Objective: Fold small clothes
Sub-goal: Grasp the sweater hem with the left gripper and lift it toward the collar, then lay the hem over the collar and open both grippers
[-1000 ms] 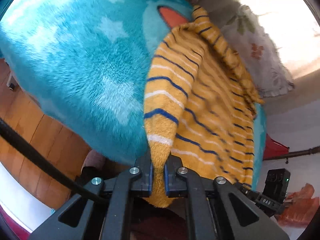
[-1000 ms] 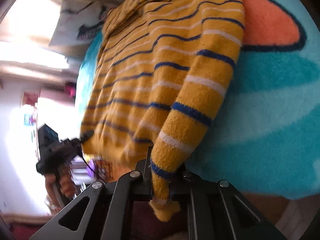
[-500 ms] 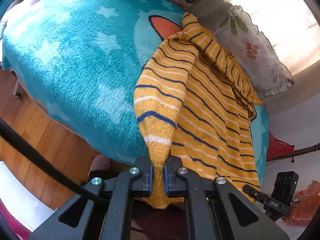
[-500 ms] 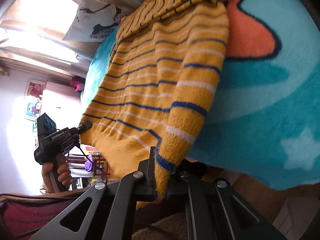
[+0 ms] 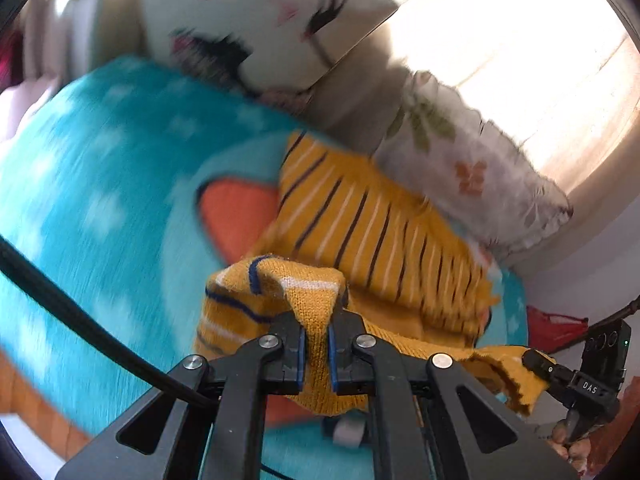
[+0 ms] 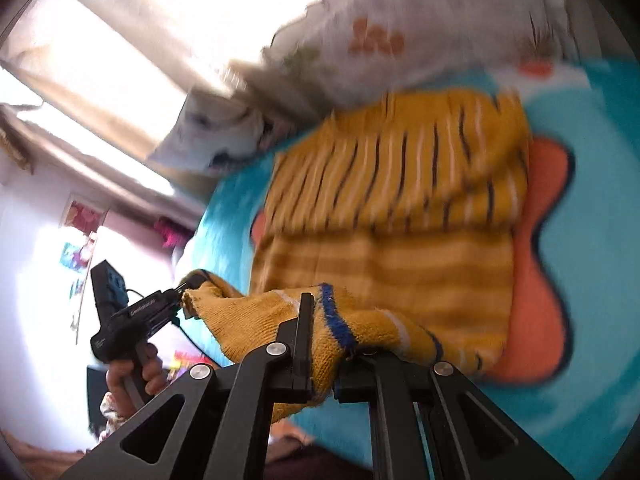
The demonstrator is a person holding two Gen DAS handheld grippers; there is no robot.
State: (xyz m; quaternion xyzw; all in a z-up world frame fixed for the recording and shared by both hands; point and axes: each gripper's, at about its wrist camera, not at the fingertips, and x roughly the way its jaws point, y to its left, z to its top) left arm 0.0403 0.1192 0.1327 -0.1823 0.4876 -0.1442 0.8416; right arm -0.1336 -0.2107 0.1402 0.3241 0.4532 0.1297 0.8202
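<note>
A mustard-yellow knitted sweater (image 5: 372, 224) with navy and white stripes lies on a fluffy turquoise blanket (image 5: 100, 208). Its near hem is lifted and carried over the rest of the garment. My left gripper (image 5: 316, 344) is shut on one lower corner of the hem, the knit bunched above the pads. My right gripper (image 6: 320, 360) is shut on the other lower corner of the sweater (image 6: 400, 184). Each view shows the other gripper, in a hand, at the far end of the raised hem: the right gripper (image 5: 536, 360) and the left gripper (image 6: 184, 292). Both views are motion-blurred.
Pillows line the far edge of the bed: a white one with a drawn face (image 5: 272, 24) and a floral one (image 5: 472, 160). An orange shape (image 6: 536, 264) is printed on the blanket (image 6: 600, 160). A bright window (image 6: 120, 32) lies behind, wooden floor (image 5: 32, 400) at the bed's left.
Both grippers have lifted the sweater's lower hem off the bed edge and swung it up and forward over the body, toward the pillows. The grips on the corners have not let go.
</note>
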